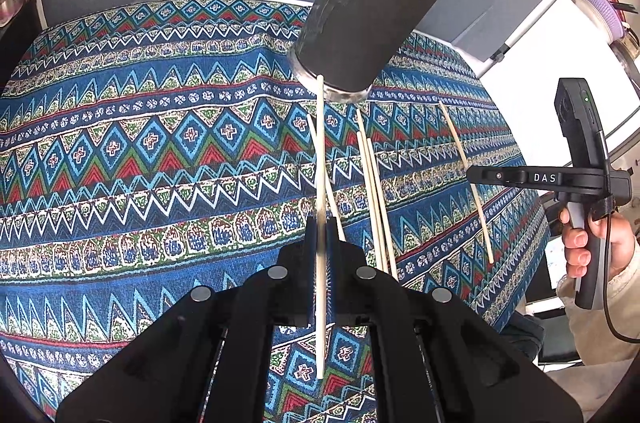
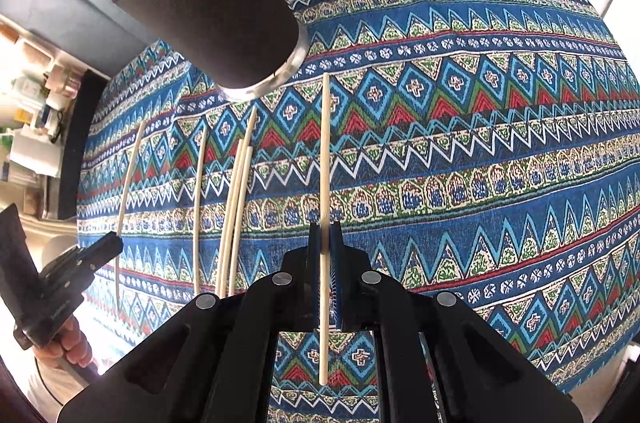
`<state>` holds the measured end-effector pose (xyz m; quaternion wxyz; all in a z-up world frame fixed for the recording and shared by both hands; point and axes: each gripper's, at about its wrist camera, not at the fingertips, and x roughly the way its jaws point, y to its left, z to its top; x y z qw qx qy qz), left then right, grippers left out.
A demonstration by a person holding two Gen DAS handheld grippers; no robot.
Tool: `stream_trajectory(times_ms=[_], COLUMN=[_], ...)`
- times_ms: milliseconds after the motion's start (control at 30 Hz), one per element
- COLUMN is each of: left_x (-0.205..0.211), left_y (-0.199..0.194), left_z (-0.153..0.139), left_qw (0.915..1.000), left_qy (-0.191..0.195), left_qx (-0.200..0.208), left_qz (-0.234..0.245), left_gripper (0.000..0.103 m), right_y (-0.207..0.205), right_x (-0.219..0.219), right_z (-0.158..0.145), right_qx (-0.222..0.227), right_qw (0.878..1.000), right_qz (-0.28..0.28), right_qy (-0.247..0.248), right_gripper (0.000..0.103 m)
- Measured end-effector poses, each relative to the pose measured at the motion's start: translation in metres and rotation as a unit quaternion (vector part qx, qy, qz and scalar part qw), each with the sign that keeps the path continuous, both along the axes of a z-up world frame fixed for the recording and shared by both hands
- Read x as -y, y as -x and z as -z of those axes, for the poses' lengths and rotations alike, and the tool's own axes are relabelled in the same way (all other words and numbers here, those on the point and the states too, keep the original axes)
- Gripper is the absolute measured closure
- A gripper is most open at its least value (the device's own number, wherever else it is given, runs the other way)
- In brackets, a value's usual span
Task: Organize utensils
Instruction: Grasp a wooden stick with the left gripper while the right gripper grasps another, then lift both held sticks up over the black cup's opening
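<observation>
Grippers both clamped: L gripper (image 1: 320, 235) pinches a thin pale wooden chopstick (image 1: 320, 183); R gripper (image 2: 325, 239) pinches another pale chopstick (image 2: 326, 151). Black cylindrical holder (image 1: 360, 23) w/ approx. four chopsticks inside.

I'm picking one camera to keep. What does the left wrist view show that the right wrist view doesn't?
Only the left wrist view: a purple basket on a white counter, and the right gripper from the side.

Only the right wrist view: cluttered shelves, and the left gripper from the side.

Both: the black cup holding chopsticks, loose chopsticks on the patterned cloth, and a chopstick pinched in the fingers.
</observation>
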<state>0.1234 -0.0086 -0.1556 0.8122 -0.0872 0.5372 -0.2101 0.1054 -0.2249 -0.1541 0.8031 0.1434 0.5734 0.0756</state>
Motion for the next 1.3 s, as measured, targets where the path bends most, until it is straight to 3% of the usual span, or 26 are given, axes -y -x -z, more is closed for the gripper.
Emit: stream_trajectory(times_ms=[200, 433, 733, 1100, 1300], left_x=[0.001, 0.004, 0.036, 0.078, 0.091], left_y=[-0.008, -0.016, -0.044, -0.111, -0.148], left_z=[-0.029, -0.076, -0.126, -0.109, -0.092], left_qw=[0.9996, 0.9939, 0.9661, 0.9491, 0.9460], left_qy=[0.018, 0.078, 0.160, 0.182, 0.155], left_qx=[0.021, 0.073, 0.202, 0.256, 0.279], left_qz=[-0.008, -0.028, -0.010, -0.030, -0.057], left_gripper=[0.098, 0.098, 0.098, 0.098, 0.098], right_y=[-0.019, -0.035, -0.061, -0.114, -0.147], right_x=[-0.021, -0.026, -0.035, -0.036, -0.037], right_z=[-0.026, -0.073, -0.127, -0.142, -0.138], right_qx=[0.038, 0.101, 0.184, 0.237, 0.296], right_qw=[0.999, 0.994, 0.980, 0.963, 0.944], right_qz=[0.000, -0.012, -0.047, -0.073, -0.082], right_qy=[-0.019, -0.049, -0.062, -0.105, -0.122], right_gripper=[0.098, 0.098, 0.098, 0.098, 0.098])
